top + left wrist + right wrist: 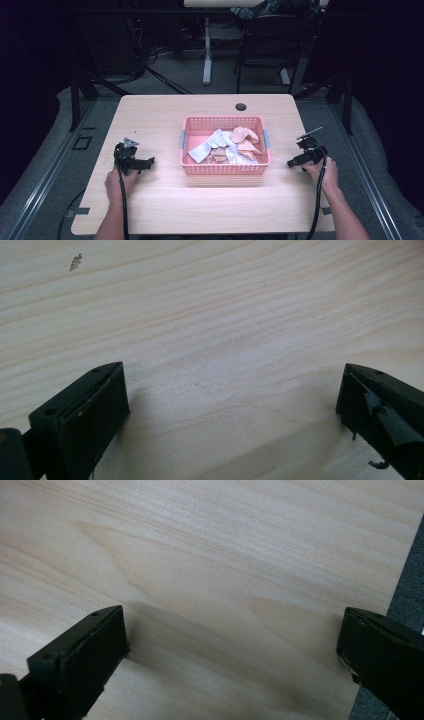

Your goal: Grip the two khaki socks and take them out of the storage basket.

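A pink plastic basket [224, 169] stands at the middle of the wooden table [150, 120]. Inside it lie several crumpled cloths [230, 145], peach and pale grey. My left gripper [146, 163] rests on the table left of the basket, held by a hand, with its jaws pointing toward the basket. In the left gripper view the left gripper [232, 405] stands open over bare wood. My right gripper [292, 162] sits right of the basket, tilted down toward the tabletop. Seen from its own camera, the right gripper [232, 645] is open with nothing between its jaws, close to the table's edge.
A dark cable hole [241, 106] sits in the table behind the basket. Cables trail from both grippers over the table's front edge. Beyond the table stand a desk leg [207, 50] and a dark chair [265, 45]. Grey floor [412, 580] shows past the table's right edge.
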A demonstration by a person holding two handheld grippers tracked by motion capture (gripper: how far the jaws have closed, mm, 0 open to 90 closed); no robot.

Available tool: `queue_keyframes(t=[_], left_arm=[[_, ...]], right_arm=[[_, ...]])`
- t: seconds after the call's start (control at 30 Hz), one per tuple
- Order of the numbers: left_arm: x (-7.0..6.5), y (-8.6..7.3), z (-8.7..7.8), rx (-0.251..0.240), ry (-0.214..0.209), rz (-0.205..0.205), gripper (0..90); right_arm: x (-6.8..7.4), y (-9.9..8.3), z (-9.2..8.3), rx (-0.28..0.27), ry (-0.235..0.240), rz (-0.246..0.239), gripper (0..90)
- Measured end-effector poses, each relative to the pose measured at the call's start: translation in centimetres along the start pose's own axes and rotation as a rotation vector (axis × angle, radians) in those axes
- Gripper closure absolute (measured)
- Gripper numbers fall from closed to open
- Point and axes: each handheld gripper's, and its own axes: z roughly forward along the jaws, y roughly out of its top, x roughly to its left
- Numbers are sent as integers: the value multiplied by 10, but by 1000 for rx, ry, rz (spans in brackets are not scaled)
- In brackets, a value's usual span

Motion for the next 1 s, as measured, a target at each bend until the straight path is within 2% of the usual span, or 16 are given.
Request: queue_keyframes(t=[0.57,0.7,1.0], left_arm=[[0,0,0,0,0,-2,1],[0,0,0,0,1,1,1],[0,0,0,0,0,-2,1]], right_arm=[[0,1,0,4,1,-5,0],[-1,3,0,22,5,-14,0],[-4,6,-9,-9,32,16,1]])
